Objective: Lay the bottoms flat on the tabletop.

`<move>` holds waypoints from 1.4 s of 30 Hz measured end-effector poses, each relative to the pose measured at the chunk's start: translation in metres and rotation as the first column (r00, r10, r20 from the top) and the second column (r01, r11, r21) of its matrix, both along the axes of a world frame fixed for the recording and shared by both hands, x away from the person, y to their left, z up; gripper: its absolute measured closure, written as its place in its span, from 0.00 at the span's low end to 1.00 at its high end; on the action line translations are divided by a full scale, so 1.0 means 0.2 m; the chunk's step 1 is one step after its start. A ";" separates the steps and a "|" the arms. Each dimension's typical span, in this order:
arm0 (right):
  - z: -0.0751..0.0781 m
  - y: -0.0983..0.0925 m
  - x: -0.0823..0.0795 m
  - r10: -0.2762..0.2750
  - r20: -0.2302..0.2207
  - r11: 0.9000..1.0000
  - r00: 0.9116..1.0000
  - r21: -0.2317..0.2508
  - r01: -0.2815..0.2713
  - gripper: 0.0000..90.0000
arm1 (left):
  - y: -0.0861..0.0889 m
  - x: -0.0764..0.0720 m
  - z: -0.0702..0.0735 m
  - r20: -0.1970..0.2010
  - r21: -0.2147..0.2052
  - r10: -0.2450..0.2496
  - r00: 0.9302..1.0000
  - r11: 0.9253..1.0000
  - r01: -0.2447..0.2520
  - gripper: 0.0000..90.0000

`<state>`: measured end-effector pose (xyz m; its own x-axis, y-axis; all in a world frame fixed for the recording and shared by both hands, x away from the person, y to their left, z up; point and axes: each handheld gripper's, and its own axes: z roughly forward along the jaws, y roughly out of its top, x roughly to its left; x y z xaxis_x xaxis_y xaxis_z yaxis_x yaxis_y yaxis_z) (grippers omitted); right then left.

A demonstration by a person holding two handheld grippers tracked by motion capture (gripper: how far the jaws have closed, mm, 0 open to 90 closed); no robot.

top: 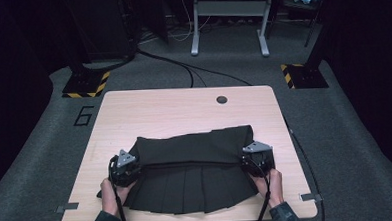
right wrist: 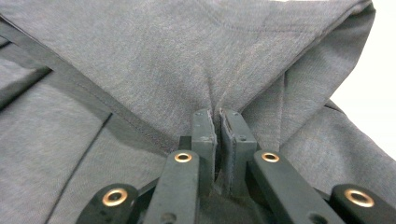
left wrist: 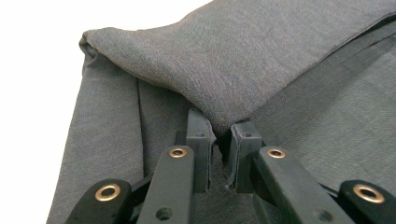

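High view: dark pleated skirt (top: 192,175) lies flat on the near half of the counter (top: 184,106), far part already folded toward me so a fold band runs across the middle. My left gripper (top: 125,166) sits at the fold's left end, right gripper (top: 256,158) at its right end. Left gripper view: my fingers (left wrist: 198,140) are clenched on a pinch of the grey cloth at the folded layer's edge, cloth bunched btwn them. Right gripper view: fingers (right wrist: 205,130) pressed nearly together on the folded layer, fabric puckering into the gap. So I judge the step as: both corners gripped, mid-fold. Next move prob. needs both hands lifting evenly & carrying the layer w/o letting a corner slip.
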<state>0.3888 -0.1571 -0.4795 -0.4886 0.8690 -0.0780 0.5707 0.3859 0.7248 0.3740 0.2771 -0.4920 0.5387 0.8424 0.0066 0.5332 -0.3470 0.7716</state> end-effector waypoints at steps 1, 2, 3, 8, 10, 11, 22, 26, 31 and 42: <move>0.01 0.00 -0.02 0.003 0.000 1.000 1.000 0.002 -0.003 0.94 | 0.00 -0.01 0.00 -0.006 0.000 0.004 1.000 1.000 -0.004 0.90; 0.01 0.00 -0.03 0.002 0.009 1.000 1.000 0.002 -0.002 0.94 | 0.00 -0.01 0.00 -0.002 0.001 -0.002 1.000 1.000 0.002 0.90; 0.01 0.00 -0.05 0.007 0.013 1.000 1.000 0.001 -0.007 0.94 | 0.00 -0.01 0.00 -0.002 0.001 -0.002 1.000 1.000 0.002 0.90; 0.02 0.00 -0.13 0.021 0.035 1.000 0.999 -0.007 -0.021 0.94 | 0.01 -0.05 0.00 -0.010 0.010 -0.004 1.000 1.000 0.005 0.90; 0.03 0.00 -0.14 0.029 0.047 1.000 0.998 -0.011 -0.029 0.94 | 0.01 -0.04 0.01 -0.013 0.017 -0.007 1.000 1.000 0.007 0.90; 0.04 0.00 -0.14 0.034 0.046 0.999 0.998 -0.017 -0.033 0.94 | 0.01 -0.03 0.02 -0.009 0.025 -0.008 1.000 1.000 0.008 0.90; 0.49 0.10 0.70 -0.102 0.076 0.994 0.992 -0.032 0.105 0.79 | -0.05 0.61 0.45 0.082 -0.033 0.211 0.974 0.977 -0.208 0.63; 0.54 0.11 0.74 -0.117 0.063 0.993 0.991 0.005 0.117 0.52 | -0.04 0.57 0.46 0.073 -0.013 0.202 0.977 0.979 -0.202 0.34; 0.41 0.07 0.62 -0.074 0.016 0.997 0.997 -0.026 0.075 0.36 | 0.01 0.45 0.33 0.026 0.022 0.158 0.987 0.987 -0.159 0.23; 0.17 -0.13 0.36 -0.055 -0.050 0.998 0.997 -0.020 0.054 0.34 | 0.20 0.18 0.17 -0.017 0.001 0.182 0.983 0.983 -0.182 0.21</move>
